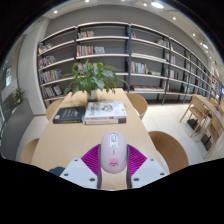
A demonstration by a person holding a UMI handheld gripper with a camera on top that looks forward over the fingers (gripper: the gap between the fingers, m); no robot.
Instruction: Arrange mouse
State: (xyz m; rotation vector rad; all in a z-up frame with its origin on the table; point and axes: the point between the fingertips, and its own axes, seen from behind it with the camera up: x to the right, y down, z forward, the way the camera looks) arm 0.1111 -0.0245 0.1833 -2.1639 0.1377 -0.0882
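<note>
On the near end of the long wooden tabletop (70,135), close to its front edge, a white mouse (112,156) sits between the two fingers of the hand-held gripper (112,170), its tail end towards the camera and its nose pointing down the length of the tabletop. Going left to right across the near edge, the left finger's pink pad (92,157) lies against the left flank of the mouse, then comes the mouse body with its grey scroll wheel, then the right finger against the right flank; both fingers appear closed against the sides of the mouse, with no gap visible at either flank. Whether the mouse rests on the tabletop or is lifted just clear of it cannot be told. Farther along the tabletop, towards its far end, a dark book (69,114) lies flat at the left side, and just beside it to the right lies a stack of lighter books (105,112) with a pale cover on top. Behind them, near the far edge, stands a leafy green potted plant (95,77). Right of the tabletop stand light wooden chairs (170,150), and tall bookshelves (110,45) filled with books line the wall beyond.
</note>
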